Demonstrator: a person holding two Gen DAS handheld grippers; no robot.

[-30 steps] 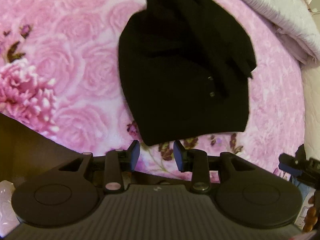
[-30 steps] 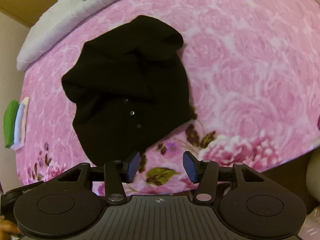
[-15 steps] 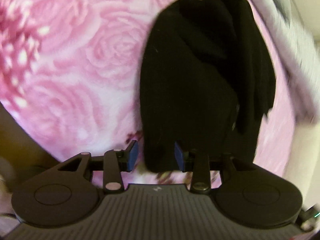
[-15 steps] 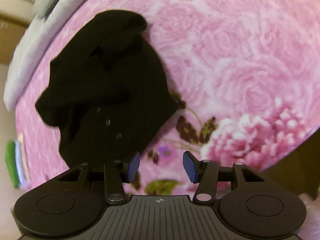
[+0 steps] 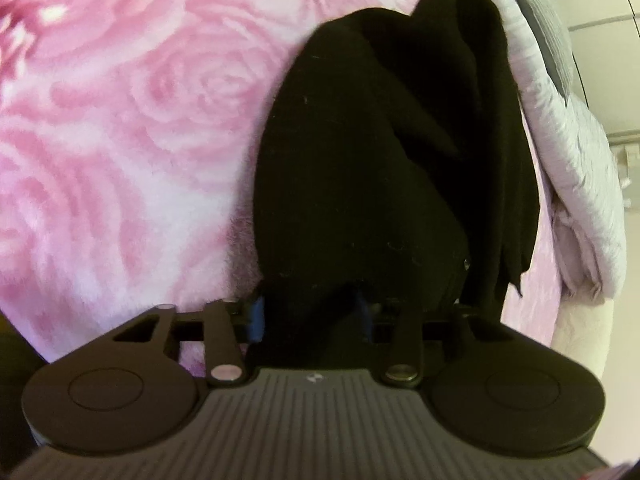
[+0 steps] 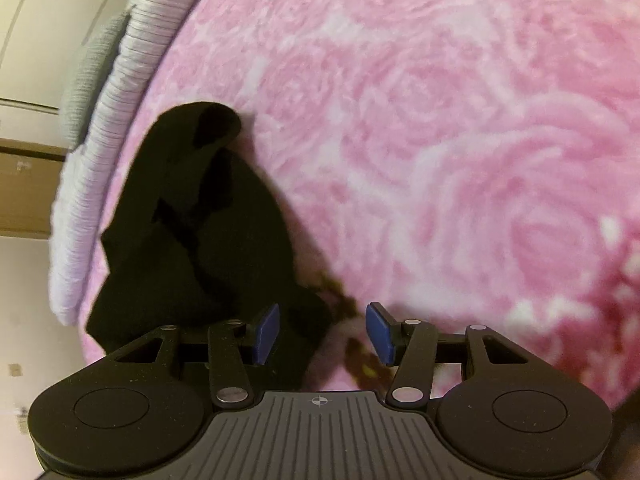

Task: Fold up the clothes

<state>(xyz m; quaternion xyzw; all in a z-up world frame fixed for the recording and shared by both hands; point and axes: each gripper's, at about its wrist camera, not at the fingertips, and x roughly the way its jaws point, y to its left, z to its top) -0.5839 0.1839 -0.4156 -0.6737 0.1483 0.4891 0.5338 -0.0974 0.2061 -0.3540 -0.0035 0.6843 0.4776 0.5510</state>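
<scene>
A black garment [image 5: 360, 160] lies bunched on a pink rose-patterned blanket [image 5: 120, 120]. My left gripper [image 5: 310, 316] is low at the garment's near edge. Black cloth fills the gap between its blue pads [image 5: 256, 316]; the jaws are closing but still stand wide apart. In the right wrist view the same garment [image 6: 192, 240] runs up the left side. My right gripper [image 6: 322, 334] is open at the garment's near right corner. That corner lies between the jaws beside the left pad [image 6: 266, 334], and bare blanket [image 6: 440, 120] shows by the right pad.
A pale ribbed quilt [image 5: 572, 168] is heaped along the far edge of the bed, right behind the garment, with a grey pillow [image 6: 92, 76] on it. A light wall and cabinet fronts stand beyond. The blanket stretches wide to the garment's other side.
Both grippers have come down and rolled, closing in on the garment's near edge. The edge, a little ahead of the jaws before, now lies between the left pads, and a corner sits inside the right jaws.
</scene>
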